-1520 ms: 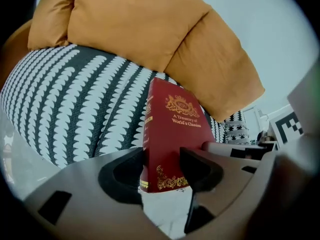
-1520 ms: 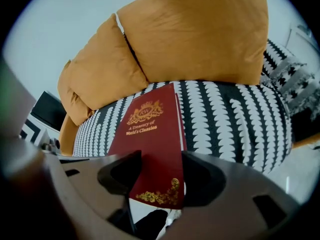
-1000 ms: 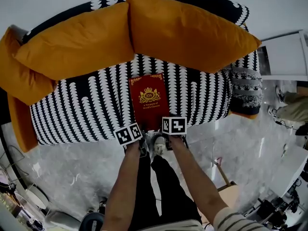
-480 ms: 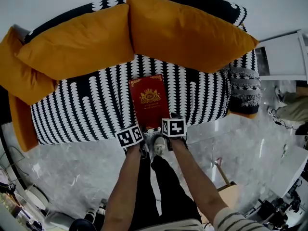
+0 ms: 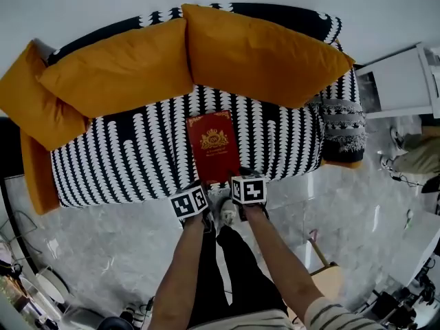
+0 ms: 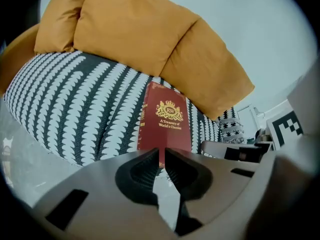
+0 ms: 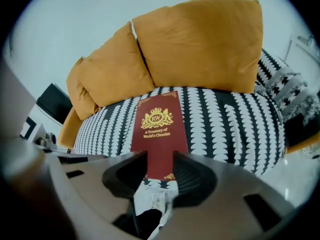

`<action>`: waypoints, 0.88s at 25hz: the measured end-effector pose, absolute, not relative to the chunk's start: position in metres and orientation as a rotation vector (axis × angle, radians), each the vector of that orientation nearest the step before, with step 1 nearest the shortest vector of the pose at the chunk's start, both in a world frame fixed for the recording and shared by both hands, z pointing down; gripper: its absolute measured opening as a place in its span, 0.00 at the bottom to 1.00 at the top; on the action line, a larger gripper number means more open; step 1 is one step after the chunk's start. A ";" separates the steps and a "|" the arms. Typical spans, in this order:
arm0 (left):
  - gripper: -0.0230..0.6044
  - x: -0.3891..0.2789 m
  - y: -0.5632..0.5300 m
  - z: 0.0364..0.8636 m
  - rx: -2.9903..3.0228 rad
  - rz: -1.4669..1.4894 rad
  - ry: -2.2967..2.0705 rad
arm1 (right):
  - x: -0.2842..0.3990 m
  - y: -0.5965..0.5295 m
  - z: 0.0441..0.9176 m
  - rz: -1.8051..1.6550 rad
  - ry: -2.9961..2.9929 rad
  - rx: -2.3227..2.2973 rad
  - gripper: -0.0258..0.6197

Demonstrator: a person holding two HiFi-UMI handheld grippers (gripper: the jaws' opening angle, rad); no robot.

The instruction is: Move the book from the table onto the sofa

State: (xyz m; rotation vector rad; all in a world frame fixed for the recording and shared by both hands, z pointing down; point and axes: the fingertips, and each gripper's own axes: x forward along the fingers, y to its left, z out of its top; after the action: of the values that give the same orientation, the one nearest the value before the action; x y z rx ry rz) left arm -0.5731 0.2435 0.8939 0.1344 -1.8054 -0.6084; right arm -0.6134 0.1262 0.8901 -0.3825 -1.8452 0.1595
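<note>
Book (image 5: 214,146): red, gold crest, on sofa (image 5: 124,163); left tongs (image 6: 161,156) closing, near-together; right tongs (image 7: 156,159) closing, apart; both empty.

You've drawn the left gripper (image 6: 161,159) and right gripper (image 7: 159,164) up and back off the near end of the book (image 5: 214,146), so they now hang at the sofa's (image 5: 124,157) front edge, clear of the cover. Both pairs of fingers (image 6: 145,166) have just been closing on nothing, the left to a slim gap and the right only partway.

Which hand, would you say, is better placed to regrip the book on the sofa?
Right, probably: its claw, just closing yet apart and empty, lines up with the book's near edge.
</note>
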 end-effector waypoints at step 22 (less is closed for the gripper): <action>0.04 -0.564 0.226 0.690 0.310 -0.416 -2.175 | -0.575 0.148 0.690 0.150 -2.136 -0.608 0.06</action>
State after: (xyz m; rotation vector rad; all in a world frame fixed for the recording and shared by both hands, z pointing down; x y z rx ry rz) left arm -0.5638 0.2264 0.6896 0.3102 -2.1750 -0.4161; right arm -0.5745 0.1481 0.6904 -0.6085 -2.1364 0.1502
